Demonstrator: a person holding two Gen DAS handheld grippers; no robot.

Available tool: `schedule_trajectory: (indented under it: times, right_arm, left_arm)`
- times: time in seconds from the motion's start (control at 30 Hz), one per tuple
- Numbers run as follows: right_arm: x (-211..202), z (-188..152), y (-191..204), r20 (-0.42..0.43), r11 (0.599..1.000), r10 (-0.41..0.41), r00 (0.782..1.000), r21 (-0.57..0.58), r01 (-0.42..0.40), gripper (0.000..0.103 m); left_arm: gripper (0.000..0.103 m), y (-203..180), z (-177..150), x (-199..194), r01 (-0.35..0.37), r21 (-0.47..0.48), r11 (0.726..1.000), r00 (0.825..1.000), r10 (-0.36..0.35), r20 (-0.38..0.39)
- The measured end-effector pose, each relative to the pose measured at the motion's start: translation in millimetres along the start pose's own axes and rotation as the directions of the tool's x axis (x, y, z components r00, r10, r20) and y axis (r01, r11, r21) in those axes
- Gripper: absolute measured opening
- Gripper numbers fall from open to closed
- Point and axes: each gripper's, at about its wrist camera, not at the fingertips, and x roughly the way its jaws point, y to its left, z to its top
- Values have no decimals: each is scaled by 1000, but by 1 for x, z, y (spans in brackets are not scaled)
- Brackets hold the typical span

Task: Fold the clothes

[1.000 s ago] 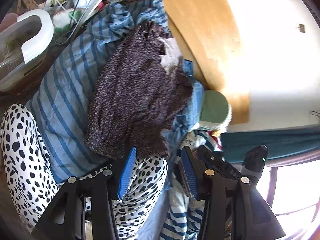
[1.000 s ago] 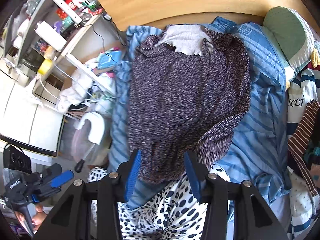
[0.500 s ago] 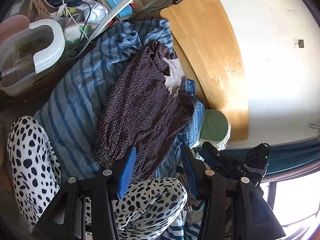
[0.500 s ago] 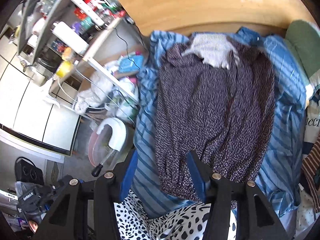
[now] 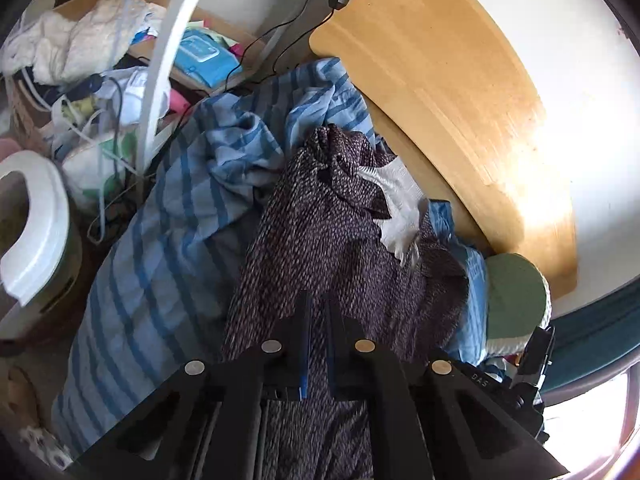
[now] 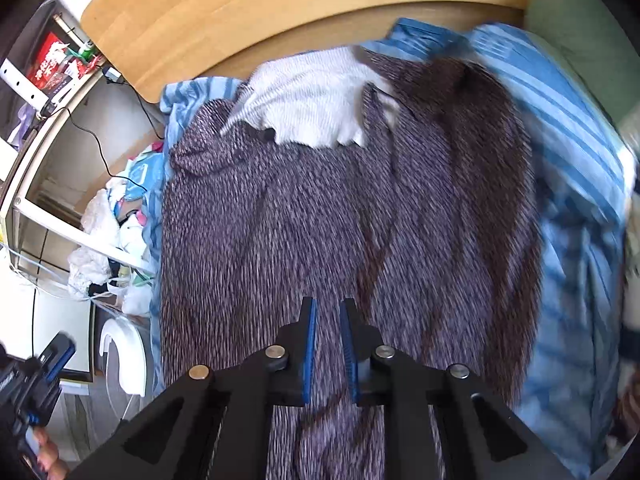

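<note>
Moved: both grippers have dropped onto the dark knit sweater [image 6: 320,220]; the spotted fabric near the jaws half a second ago is gone from view.
Left gripper [image 5: 316,312]: jaws closing, nearly together, sweater fabric pinched between them.
Right gripper [image 6: 329,320]: jaws closing, narrow gap, knit fabric between the blue pads [image 6: 310,344].
Sweater: spread on the blue striped duvet [image 5: 160,248], white lining [image 6: 312,100] toward the wooden headboard [image 6: 248,4].
Beside bed: cluttered shelf [image 5: 160,68].
</note>
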Motion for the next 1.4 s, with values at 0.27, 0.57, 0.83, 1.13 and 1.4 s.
schedule_trajectory:
  times: [0.27, 0.57, 0.83, 1.13, 1.4]
  right_arm:
    - [127, 107, 47, 5, 979, 55, 998, -199, -53, 21]
    - [166, 211, 72, 160, 968, -47, 986, -235, 85, 22]
    - [85, 226, 9, 225, 995, -98, 969, 26, 95, 40]
    - [166, 127, -70, -105, 992, -111, 988, 45, 116, 24]
    - [139, 251, -82, 193, 948, -315, 929, 9, 319, 24]
  left_arm:
    - [6, -30, 59, 139, -5, 162, 987, 1000, 2, 19]
    - [6, -58, 146, 236, -66, 243, 968, 998, 63, 20]
    - [6, -84, 238, 231, -137, 101, 985, 984, 123, 131]
    - [6, -127, 137, 270, 26, 340, 940, 960, 71, -271]
    - [6, -136, 109, 298, 82, 324, 943, 945, 30, -327]
